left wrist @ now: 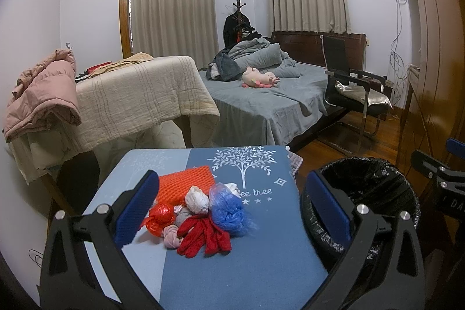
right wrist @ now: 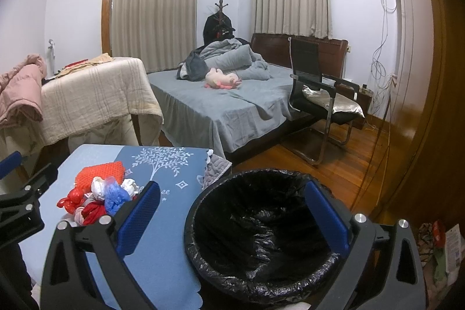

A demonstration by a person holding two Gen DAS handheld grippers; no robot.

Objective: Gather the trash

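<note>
Blue-clothed surface is seen carrying the trash pile; the black-lined bin stands just beside. Left tool and right tool are held released, empty. Risk judged: knotted bags may be snagged together and spilled.

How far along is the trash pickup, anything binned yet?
Nothing looks done: the bin shows only its black liner. Nothing is in hand either; the left gripper and right gripper are both open and empty. Left: the whole trash pile on the blue table.
</note>
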